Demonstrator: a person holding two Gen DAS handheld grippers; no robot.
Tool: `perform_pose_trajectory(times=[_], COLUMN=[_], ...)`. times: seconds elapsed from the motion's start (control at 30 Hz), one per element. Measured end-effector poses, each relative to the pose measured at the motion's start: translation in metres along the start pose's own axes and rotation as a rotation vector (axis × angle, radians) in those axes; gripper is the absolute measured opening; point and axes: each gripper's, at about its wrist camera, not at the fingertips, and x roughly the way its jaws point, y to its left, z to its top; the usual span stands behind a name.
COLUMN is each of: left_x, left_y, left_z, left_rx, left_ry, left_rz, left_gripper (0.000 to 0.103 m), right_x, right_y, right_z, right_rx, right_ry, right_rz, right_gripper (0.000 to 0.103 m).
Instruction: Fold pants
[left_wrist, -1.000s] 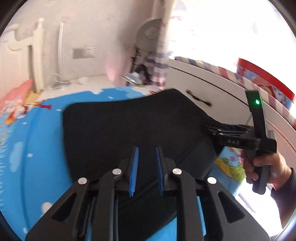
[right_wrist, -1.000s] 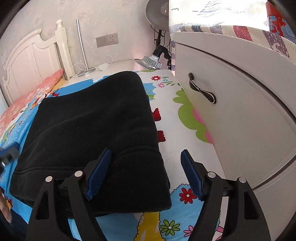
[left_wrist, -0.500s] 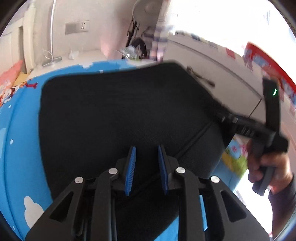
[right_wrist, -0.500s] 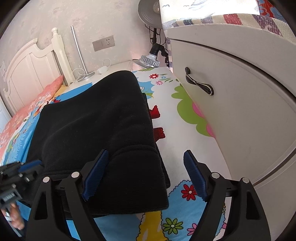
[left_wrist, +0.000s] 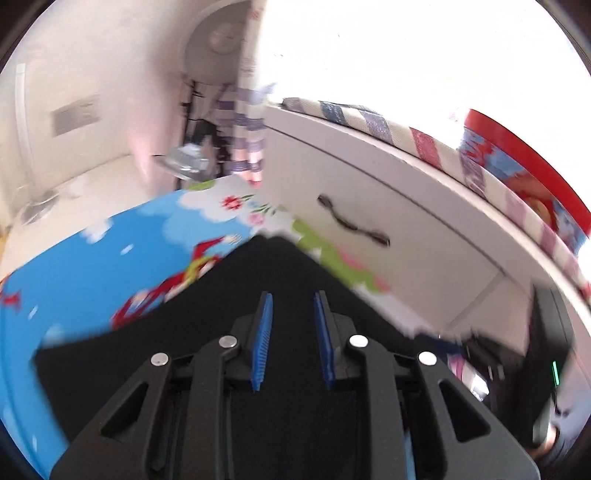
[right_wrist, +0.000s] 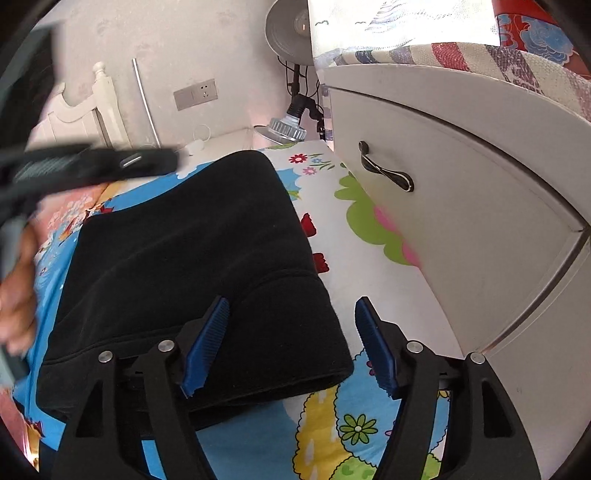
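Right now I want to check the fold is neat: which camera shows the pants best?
The right wrist view: the folded black pants lie sharp and nearly whole on the bed sheet. The left wrist view is blurred and shows only part of the pants.

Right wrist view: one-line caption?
Right gripper, jaws closing, over folded black pants on a cartoon-print bedsheet.

A home bedroom: cartoon bedsheet (right_wrist: 369, 236), white headboard (right_wrist: 92, 110) (at the bed's far edge), drawer cabinet (right_wrist: 461, 206) alongside.
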Motion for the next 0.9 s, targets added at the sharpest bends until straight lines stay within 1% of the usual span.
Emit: perform_pose_trajectory(times=[0.03, 0.07, 0.1, 0.13, 0.17, 0.23, 0.3, 0.33, 0.37, 0.4, 0.43, 0.47, 0.53, 0.57, 0.6, 0.63, 0.67, 0.7, 0.73, 0.77, 0.83, 0.87, 0.9], left_x=[0.019, 0.044, 0.064, 0.081, 0.098, 0.114, 0.115, 0.11, 0.1, 0.086, 0.068, 0.042, -0.007, -0.038, -0.058, -0.078, -0.099, -0.113, -0.122, -0.13, -0.142, -0.147, -0.149], left_y=[0.002, 0.007, 0.013, 0.021, 0.032, 0.042, 0.047, 0.051, 0.059, 0.066, 0.073, 0.081, 0.092, 0.098, 0.102, 0.105, 0.107, 0.106, 0.104, 0.099, 0.081, 0.07, 0.061], left_z=[0.01, 0.02, 0.026, 0.029, 0.033, 0.038, 0.045, 0.051, 0.053, 0.056, 0.059, 0.06, 0.055, 0.044, 0.035, 0.021, 0.0, -0.021, -0.038, -0.065, -0.109, -0.136, -0.152], left_rx=[0.007, 0.005, -0.002, -0.015, -0.044, -0.078, -0.082, -0.089, -0.101, -0.121, -0.146, -0.167, -0.182, -0.195, -0.206, -0.225, -0.253, -0.284, -0.306, -0.32, -0.328, -0.334, -0.337], left_ry=[0.036, 0.088, 0.129, 0.169, 0.207, 0.251, 0.268, 0.25, 0.224, 0.19, 0.144, 0.079, -0.044, -0.107, -0.142, -0.169, -0.183, -0.174, -0.159, -0.14, -0.129, -0.118, -0.108], left_rz=[-0.022, -0.025, -0.007, 0.007, -0.007, -0.04, -0.038, -0.025, -0.015, -0.012, -0.011, 0.01, 0.069, 0.065, 0.059, 0.072, 0.096, 0.12, 0.145, 0.173, 0.21, 0.211, 0.212], left_gripper=[0.023, 0.02, 0.015, 0.013, 0.011, 0.011, 0.01, 0.01, 0.016, 0.016, 0.016, 0.016, 0.028, 0.035, 0.036, 0.036, 0.036, 0.034, 0.028, 0.017, 0.017, 0.017, 0.017], right_x=[0.001, 0.001, 0.002, 0.002, 0.003, 0.005, 0.006, 0.007, 0.006, 0.006, 0.006, 0.006, 0.007, 0.007, 0.006, 0.006, 0.007, 0.006, 0.006, 0.006, 0.005, 0.004, 0.004], right_y=[-0.001, -0.002, -0.001, 0.0, 0.0, -0.002, -0.003, -0.002, -0.001, 0.0, -0.001, -0.002, -0.003, -0.003, -0.003, -0.003, -0.002, -0.001, 0.0, 0.001, 0.004, 0.006, 0.006], right_z=[0.0, 0.001, 0.0, -0.001, -0.002, -0.003, -0.003, -0.003, -0.003, -0.004, -0.004, -0.005, -0.005, -0.005, -0.006, -0.005, -0.005, -0.004, -0.004, -0.003, -0.003, -0.002, -0.001], right_rx=[0.005, 0.003, -0.005, -0.01, -0.012, 0.003, 0.007, -0.002, -0.013, -0.017, -0.014, -0.004, 0.005, 0.003, 0.001, -0.001, -0.004, -0.01, -0.016, -0.021, -0.032, -0.036, -0.036], right_ry=[0.011, 0.02, 0.024, 0.024, 0.023, 0.022, 0.029, 0.031, 0.029, 0.028, 0.026, 0.025, 0.022, 0.021, 0.02, 0.02, 0.02, 0.02, 0.02, 0.02, 0.018, 0.017, 0.016], right_rz=[0.003, 0.003, -0.005, -0.012, -0.018, -0.008, 0.001, -0.002, -0.008, -0.01, -0.008, -0.006, -0.007, -0.008, -0.008, -0.009, -0.012, -0.02, -0.027, -0.035, -0.057, -0.065, -0.069], right_gripper=[0.065, 0.065, 0.065, 0.065, 0.065, 0.065, 0.065, 0.065, 0.066, 0.066, 0.066, 0.067, 0.07, 0.071, 0.071, 0.071, 0.071, 0.072, 0.072, 0.072, 0.072, 0.072, 0.073])
